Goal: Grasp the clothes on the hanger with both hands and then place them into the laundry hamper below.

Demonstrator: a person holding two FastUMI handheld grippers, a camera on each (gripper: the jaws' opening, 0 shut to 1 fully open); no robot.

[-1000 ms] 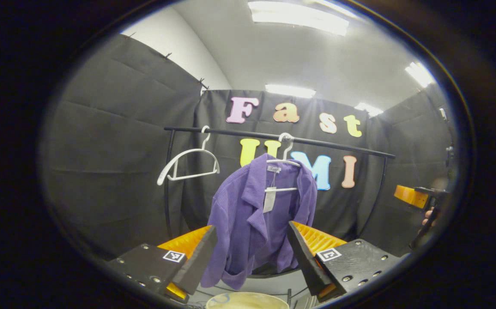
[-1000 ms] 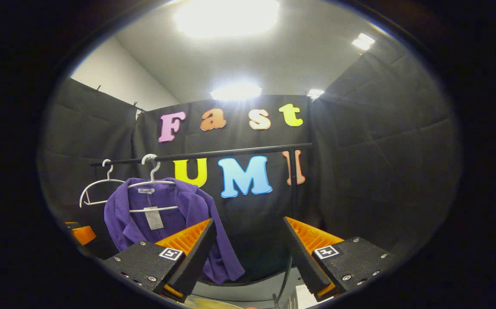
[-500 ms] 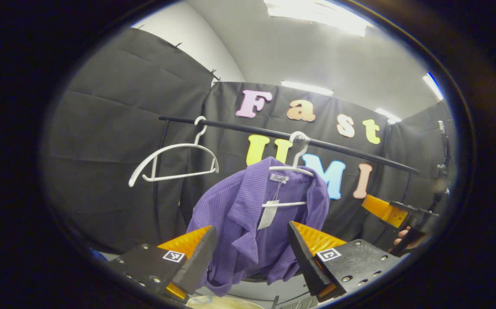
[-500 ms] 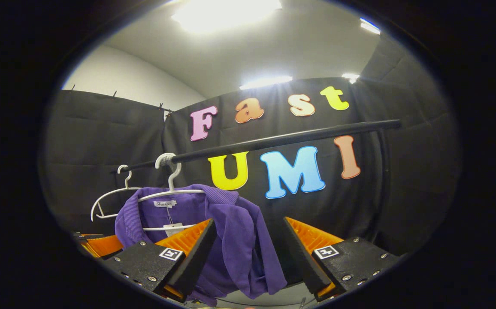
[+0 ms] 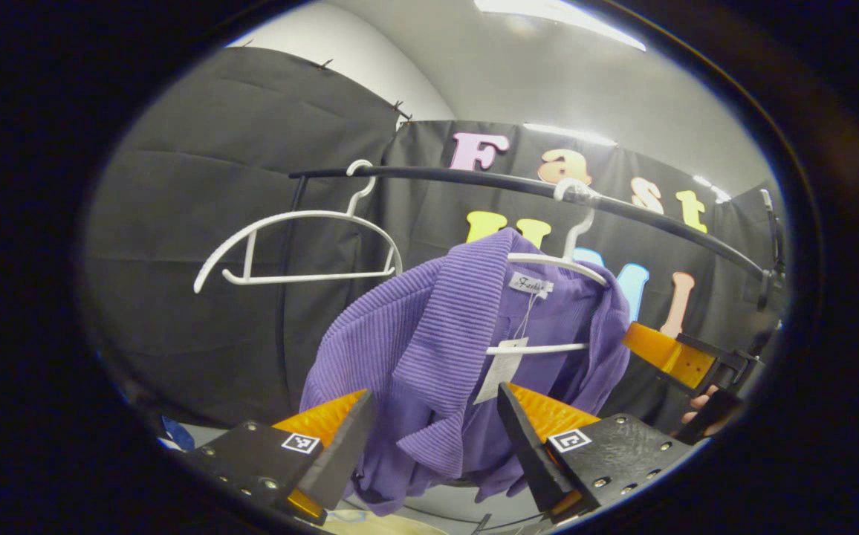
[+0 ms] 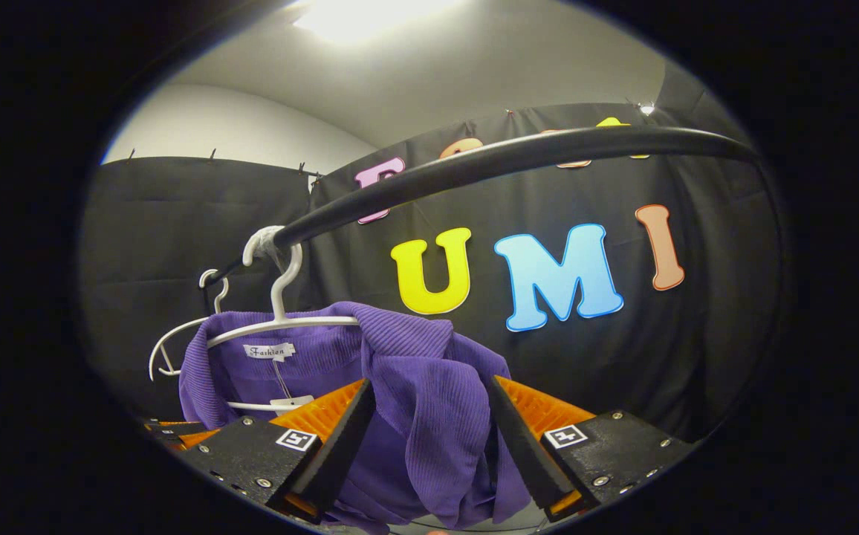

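Purple ribbed jacket (image 5: 429, 349) at centre frame in the left gripper view, draped on a white hanger (image 5: 559, 261) hooked over the black rail (image 5: 474, 178) that sweeps from upper left to right. White paper tag (image 5: 500, 369) dangling from the collar, just above the right finger. Left gripper (image 5: 433, 438) at the bottom of that view, jaws spread wide, jacket's front and lapel showing in the gap between the fingers; contact with the cloth impossible to tell. Second, bare white hanger (image 5: 299, 245) on the same rail at upper left, apart from the jacket. At right edge, the right gripper (image 5: 678, 360) reaching in beside the jacket's far shoulder, with a hand (image 5: 697, 405) partly seen behind it. Pale rim of something at the very bottom edge, too little visible to name. In the right gripper view, jacket (image 6: 407, 401) in the lower centre, its near shoulder bulging into the gap of the right gripper (image 6: 429, 438), jaws spread, cloth lying between the two fingers and seemingly brushing their inner faces, not pinched. Clothed hanger (image 6: 284, 312) at left of centre under the rail (image 6: 489, 160), bare hanger (image 6: 177, 342) behind it at far left. Part of the left gripper (image 6: 177, 435) at lower left, beyond the jacket.
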